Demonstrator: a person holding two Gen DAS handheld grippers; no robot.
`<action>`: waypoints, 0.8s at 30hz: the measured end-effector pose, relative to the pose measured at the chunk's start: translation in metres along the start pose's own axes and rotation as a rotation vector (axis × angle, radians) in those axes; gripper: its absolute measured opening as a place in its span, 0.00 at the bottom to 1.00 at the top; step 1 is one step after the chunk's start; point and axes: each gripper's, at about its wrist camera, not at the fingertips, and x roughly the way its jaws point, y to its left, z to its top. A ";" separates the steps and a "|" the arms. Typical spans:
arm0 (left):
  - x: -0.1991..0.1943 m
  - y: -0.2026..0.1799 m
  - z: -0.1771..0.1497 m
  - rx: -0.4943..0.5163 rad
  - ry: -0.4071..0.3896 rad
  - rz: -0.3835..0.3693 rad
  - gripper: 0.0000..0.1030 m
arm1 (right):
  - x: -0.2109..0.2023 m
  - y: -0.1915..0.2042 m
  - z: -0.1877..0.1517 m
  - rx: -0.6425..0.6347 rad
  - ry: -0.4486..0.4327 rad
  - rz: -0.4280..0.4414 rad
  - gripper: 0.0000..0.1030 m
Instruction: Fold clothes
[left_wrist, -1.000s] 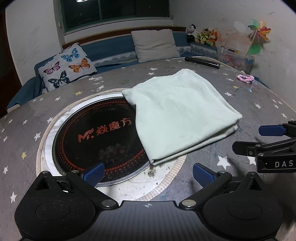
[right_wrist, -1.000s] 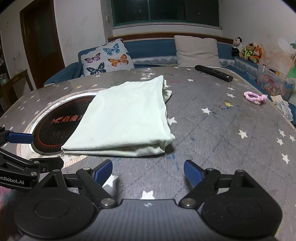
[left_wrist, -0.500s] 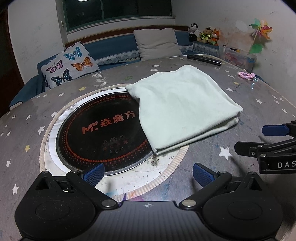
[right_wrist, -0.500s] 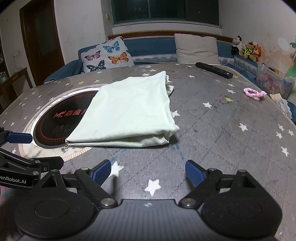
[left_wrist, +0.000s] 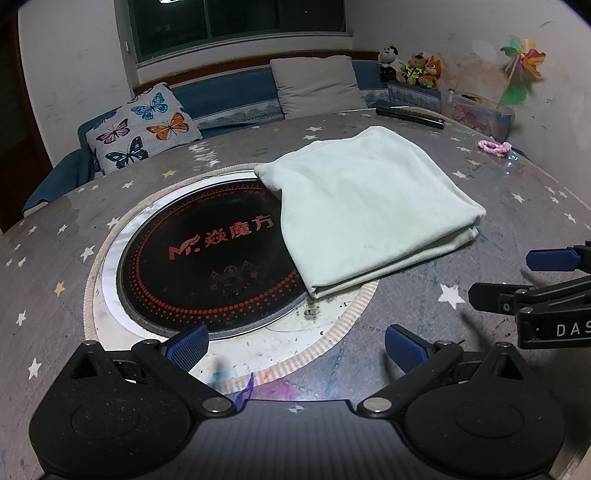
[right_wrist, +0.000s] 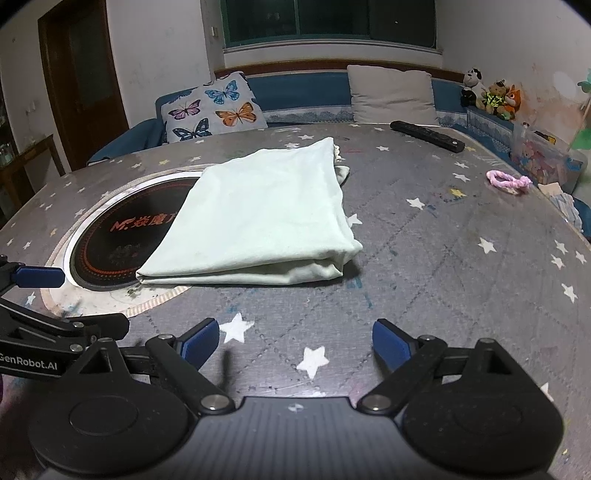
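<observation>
Garment: pale green cloth (left_wrist: 365, 206), folded into a flat rectangle, lying on the star-print table (right_wrist: 461, 258), one side overlapping the black round hotplate (left_wrist: 207, 258).
Left gripper (left_wrist: 295, 343): fingers spread wide, holding nothing, near edge of table, short of the cloth.
Right gripper (right_wrist: 295, 339): also wide open, nothing held, just short of the folded edge.
Beyond the cloth: remote control (right_wrist: 426, 136), pink hair tie (right_wrist: 508, 181).
</observation>
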 end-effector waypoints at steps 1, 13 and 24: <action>0.000 0.000 0.000 0.000 0.000 0.002 1.00 | 0.000 0.001 0.000 0.000 0.001 0.002 0.90; -0.002 0.000 -0.003 0.003 -0.004 0.010 1.00 | -0.003 0.002 -0.002 0.005 -0.006 0.007 0.92; -0.003 0.000 -0.004 0.006 0.000 0.013 1.00 | -0.002 0.000 -0.002 0.011 -0.003 0.012 0.93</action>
